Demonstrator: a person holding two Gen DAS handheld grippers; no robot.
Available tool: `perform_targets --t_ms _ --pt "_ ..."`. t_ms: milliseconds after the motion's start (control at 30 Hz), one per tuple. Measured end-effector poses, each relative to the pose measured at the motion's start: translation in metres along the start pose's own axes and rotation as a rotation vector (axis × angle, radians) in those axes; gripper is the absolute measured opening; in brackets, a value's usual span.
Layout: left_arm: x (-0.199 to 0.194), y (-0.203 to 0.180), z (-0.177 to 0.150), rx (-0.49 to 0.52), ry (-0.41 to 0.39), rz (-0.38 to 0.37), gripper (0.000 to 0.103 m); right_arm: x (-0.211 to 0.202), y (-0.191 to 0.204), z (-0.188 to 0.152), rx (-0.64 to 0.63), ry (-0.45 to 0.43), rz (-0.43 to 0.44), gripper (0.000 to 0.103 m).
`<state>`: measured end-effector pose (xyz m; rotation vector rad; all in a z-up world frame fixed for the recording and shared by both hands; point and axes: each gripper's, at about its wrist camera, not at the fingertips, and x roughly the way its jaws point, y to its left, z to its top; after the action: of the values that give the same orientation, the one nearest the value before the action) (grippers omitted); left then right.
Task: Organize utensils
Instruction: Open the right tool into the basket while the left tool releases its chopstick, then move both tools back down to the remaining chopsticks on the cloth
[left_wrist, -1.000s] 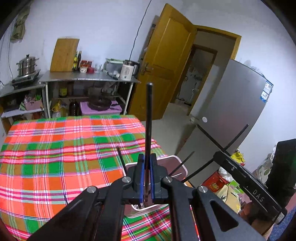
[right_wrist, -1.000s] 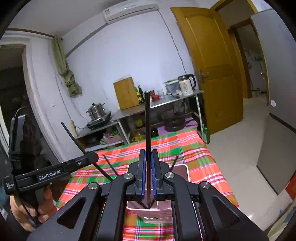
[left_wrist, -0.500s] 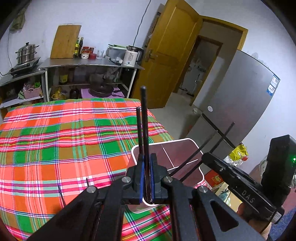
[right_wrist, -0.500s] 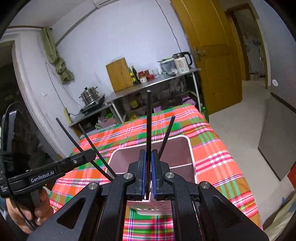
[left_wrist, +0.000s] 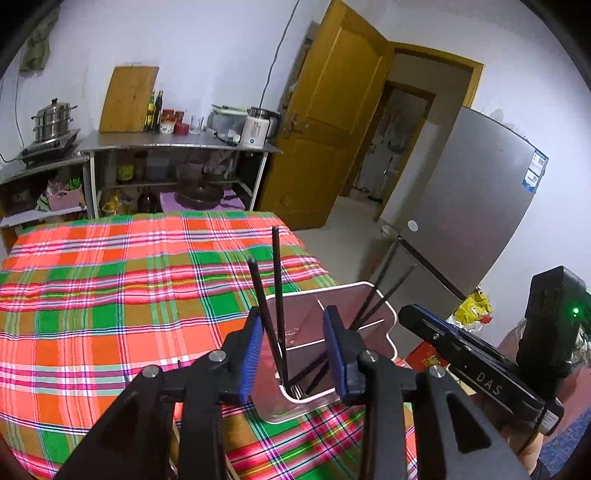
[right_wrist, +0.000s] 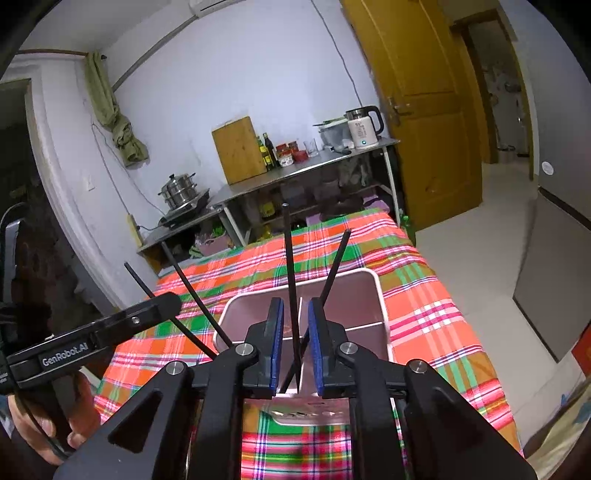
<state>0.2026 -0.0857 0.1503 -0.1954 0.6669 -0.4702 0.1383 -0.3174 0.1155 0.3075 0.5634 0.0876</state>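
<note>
A pink utensil holder with a white rim (left_wrist: 369, 286) (right_wrist: 380, 295) stands on the plaid tablecloth near the table's corner. Several black chopsticks (left_wrist: 277, 295) (right_wrist: 290, 277) stand in its compartments and lean outward. My left gripper (left_wrist: 293, 347) is open above the holder, its blue pads either side of two chopsticks without touching them. My right gripper (right_wrist: 295, 343) is open over the holder's other side, with one chopstick standing free between its pads. Each gripper shows in the other's view: the right one in the left wrist view (left_wrist: 461, 354), the left one in the right wrist view (right_wrist: 110, 328).
The plaid cloth (left_wrist: 110, 295) covers the table. A metal shelf (left_wrist: 177, 147) with kettle, bottles, cutting board and pots stands behind. A grey fridge (left_wrist: 480, 221) and a wooden door (left_wrist: 332, 129) are to the right.
Both grippers have lowered over the holder and opened, letting go of the chopsticks they held. The chopsticks now stand in the holder.
</note>
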Motion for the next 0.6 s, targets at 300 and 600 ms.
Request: perform_targets --t_ms 300,600 --pt "-0.033 0.004 -0.021 0.012 -0.047 0.029 0.047 -0.026 0.005 -0.011 -0.009 -0.028 0.007 0.014" --pt "-0.053 0.033 -0.071 -0.050 -0.028 0.089 0.052 -0.038 0.022 -0.044 -0.039 -0.004 0.054 0.014"
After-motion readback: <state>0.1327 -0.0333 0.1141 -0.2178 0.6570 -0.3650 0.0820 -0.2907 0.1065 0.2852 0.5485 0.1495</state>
